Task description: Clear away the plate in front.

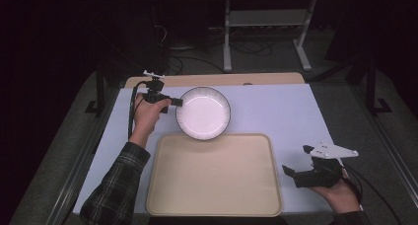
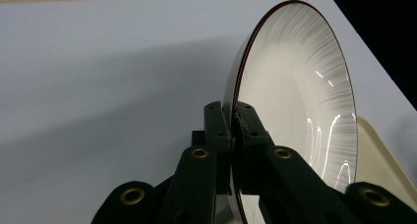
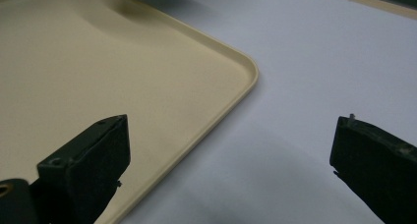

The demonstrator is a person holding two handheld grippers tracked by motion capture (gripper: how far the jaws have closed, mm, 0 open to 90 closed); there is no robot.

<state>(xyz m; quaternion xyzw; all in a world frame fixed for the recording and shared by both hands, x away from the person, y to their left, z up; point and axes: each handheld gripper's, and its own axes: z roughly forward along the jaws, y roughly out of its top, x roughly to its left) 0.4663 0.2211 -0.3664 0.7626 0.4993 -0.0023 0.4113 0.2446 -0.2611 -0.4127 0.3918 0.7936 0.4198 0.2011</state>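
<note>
Plate (image 1: pixel 203 112) clamped by its left rim in our left gripper (image 1: pixel 173 102), held just beyond the tray's (image 1: pixel 214 205) far edge, while our right gripper (image 1: pixel 298 162), jaws apart, waits off the tray's right edge.
</note>
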